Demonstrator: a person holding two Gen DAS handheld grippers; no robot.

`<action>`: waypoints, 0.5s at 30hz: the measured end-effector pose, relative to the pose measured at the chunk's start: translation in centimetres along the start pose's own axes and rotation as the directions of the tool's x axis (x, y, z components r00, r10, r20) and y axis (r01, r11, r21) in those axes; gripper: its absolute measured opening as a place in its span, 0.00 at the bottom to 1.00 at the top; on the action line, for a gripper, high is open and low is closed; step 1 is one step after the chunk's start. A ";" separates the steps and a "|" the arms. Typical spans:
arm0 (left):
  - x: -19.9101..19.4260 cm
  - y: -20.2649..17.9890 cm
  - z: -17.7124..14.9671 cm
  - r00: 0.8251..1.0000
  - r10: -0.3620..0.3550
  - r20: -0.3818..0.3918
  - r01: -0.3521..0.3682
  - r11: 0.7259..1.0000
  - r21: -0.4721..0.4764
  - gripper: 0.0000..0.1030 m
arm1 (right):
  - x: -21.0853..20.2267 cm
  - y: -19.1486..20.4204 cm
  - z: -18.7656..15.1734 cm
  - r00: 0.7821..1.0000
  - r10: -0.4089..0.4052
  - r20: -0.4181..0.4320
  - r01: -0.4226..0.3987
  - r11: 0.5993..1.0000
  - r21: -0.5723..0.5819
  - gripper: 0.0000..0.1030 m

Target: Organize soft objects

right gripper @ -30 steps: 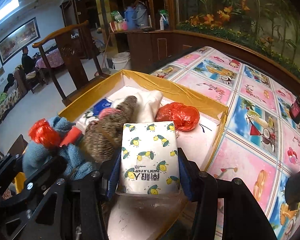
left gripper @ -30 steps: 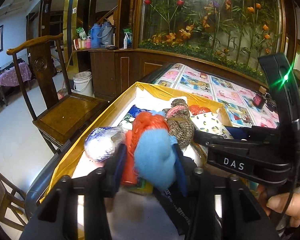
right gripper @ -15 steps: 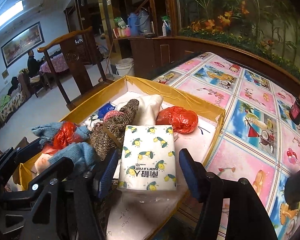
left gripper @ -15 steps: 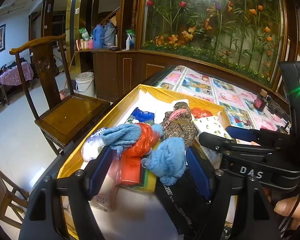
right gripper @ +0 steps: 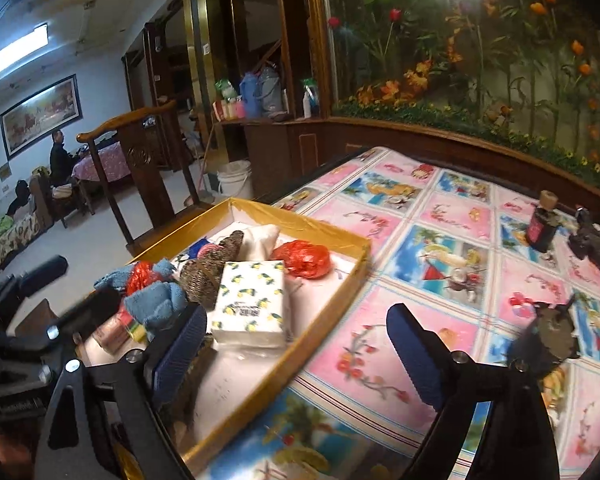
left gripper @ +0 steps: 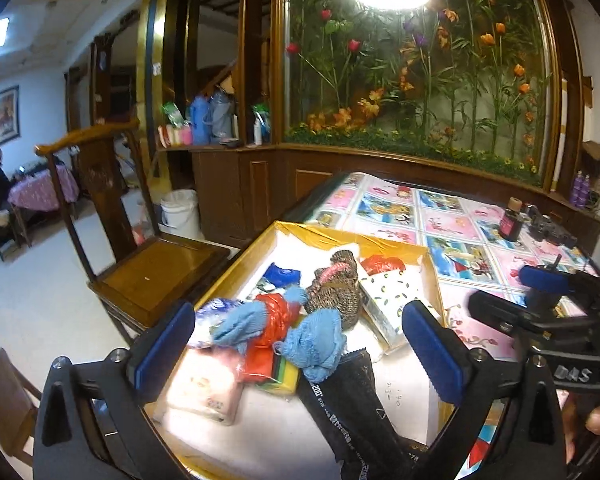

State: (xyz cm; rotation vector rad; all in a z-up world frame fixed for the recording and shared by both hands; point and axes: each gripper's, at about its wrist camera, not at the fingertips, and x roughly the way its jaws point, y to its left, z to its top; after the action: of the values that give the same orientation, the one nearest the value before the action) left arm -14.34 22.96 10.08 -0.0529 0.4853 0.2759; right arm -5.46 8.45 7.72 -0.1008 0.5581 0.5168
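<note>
With both pairs of blue-padded fingers spread wide and holding nothing, left gripper [left gripper: 298,346] poised above the near end of the gold-edged box [left gripper: 342,237], right gripper [right gripper: 296,354] raised over the box's right wall and the patterned tablecloth [right gripper: 452,240]. Directly between the left fingers, at 12 o'clock: a blue knitted glove [left gripper: 316,344] bunched against a red plastic bag [left gripper: 270,326], resting on a yellow-green sponge [left gripper: 282,376]. At 10 o'clock from the glove, a blue-and-white bundle [left gripper: 212,312]; at 8 o'clock, a pink tissue pack [left gripper: 204,388]; at 6 o'clock, a long black packet [left gripper: 350,404] running toward the camera. Farther out at 12 o'clock, a brown woven pouch [left gripper: 338,286] touching the glove, with a lemon-print tissue pack [left gripper: 388,300] just beside it at 3 o'clock and a second red bag [left gripper: 380,266] beyond at 1 o'clock. Same tissue pack [right gripper: 252,302] lying flat inside the box, just ahead of the right gripper's left finger [right gripper: 180,354]. At 2 o'clock across the cloth, well apart from the box, a small dark bottle [right gripper: 542,222]. At 10 o'clock beyond the table, a wooden chair [left gripper: 148,264] and a white bucket [left gripper: 180,214].
</note>
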 end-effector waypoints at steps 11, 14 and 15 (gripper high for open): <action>-2.2 -0.6 1.1 0.998 -0.065 -0.027 0.064 0.997 -0.044 1.00 | -7.2 -3.7 -4.6 0.993 -0.003 0.120 0.009 0.999 -0.051 0.96; -3.3 -0.8 1.8 0.997 -0.071 -0.011 0.071 0.996 -0.053 1.00 | -8.2 -5.3 -4.7 0.989 -0.015 0.150 0.017 1.000 -0.014 0.96; -3.6 -1.0 2.1 0.998 -0.069 -0.007 0.069 0.997 -0.042 1.00 | -8.4 -5.6 -4.7 0.988 -0.015 0.154 0.015 1.000 -0.001 0.96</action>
State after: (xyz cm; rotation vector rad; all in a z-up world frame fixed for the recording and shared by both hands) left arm -16.19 21.35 13.61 -0.1117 0.4852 0.2180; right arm -10.99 -1.15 7.94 -0.0664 0.4058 0.5061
